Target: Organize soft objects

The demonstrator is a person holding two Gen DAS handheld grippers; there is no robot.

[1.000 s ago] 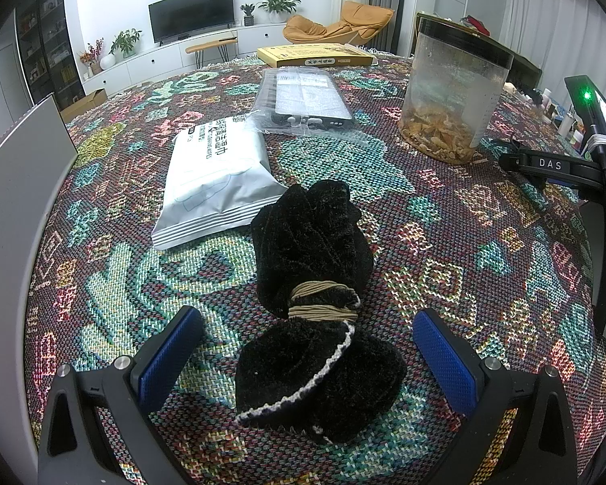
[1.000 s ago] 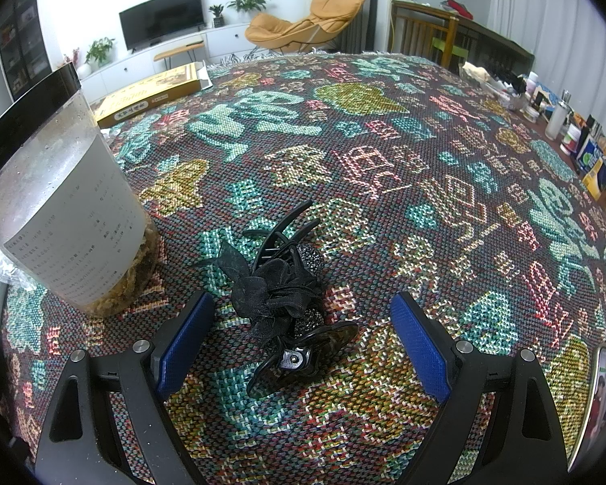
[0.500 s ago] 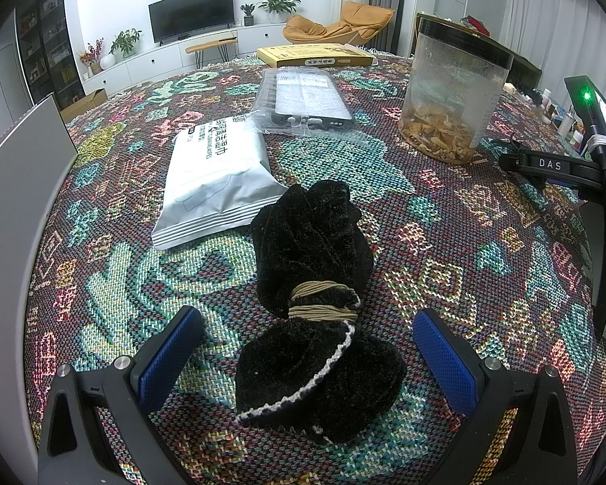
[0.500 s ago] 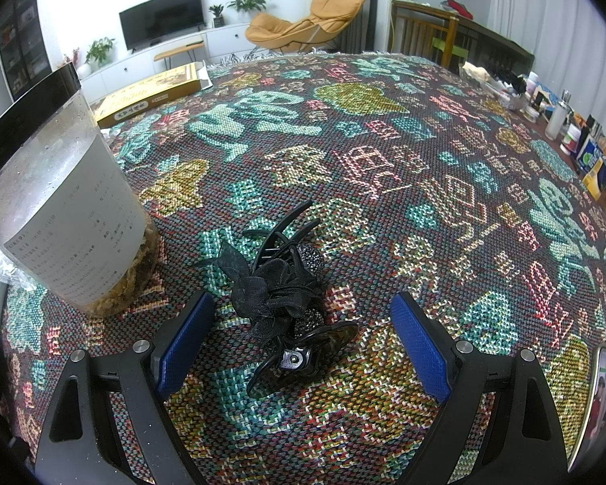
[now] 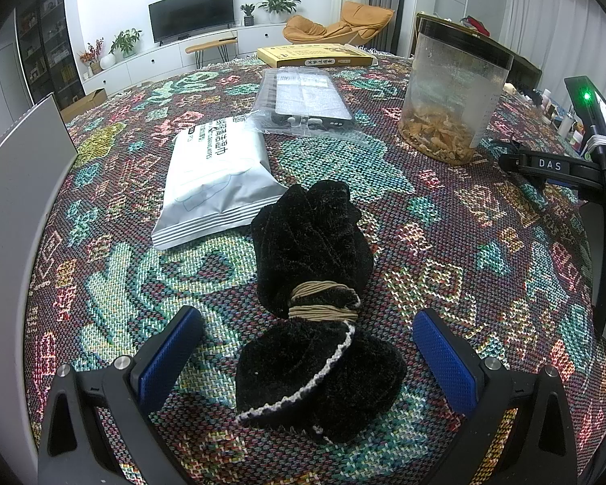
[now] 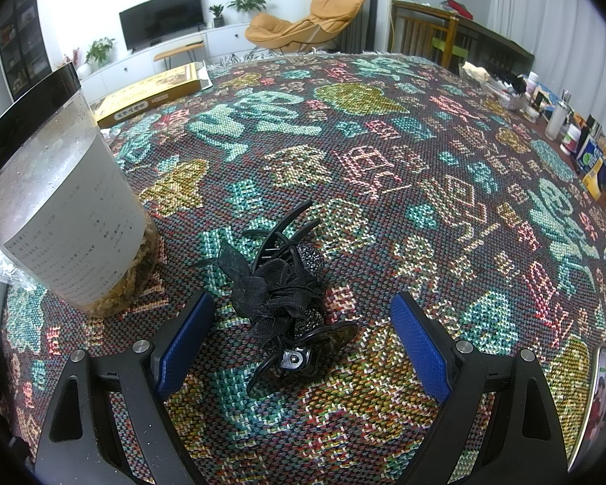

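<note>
Both grippers sit low over the table (image 5: 444, 218), each framing a target. The left hand-held gripper (image 5: 308, 339) is spread wide, blue pads well clear on either side of a black velvet bundle (image 5: 315, 283) that lies on the woven cloth. The right hand-held gripper (image 6: 301, 323) is just as wide, straddling a black hair claw (image 6: 291, 303) dressed with a fabric bow.

The risks look like this. If the left one closes on the bundle's near lobe, the plush could simply squash and slide out, as the waist with its tan elastic cord (image 5: 323, 301) is the firmer place to pinch. The white packet (image 5: 218, 186) lies touching or just beside the bundle's far end, so a dragged lift could nudge it. On the right, the claw is hard plastic under soft trim; a pinch on the bow alone may let the clip swing or drop, and its curved teeth could snag the weave. The clear jar (image 6: 60, 218) stands near on the left, so a wide swing might clip it.

The bundle itself is dark and fuzzy, cinched in the middle, with a pale stitched edge curling across its near lobe.
</note>
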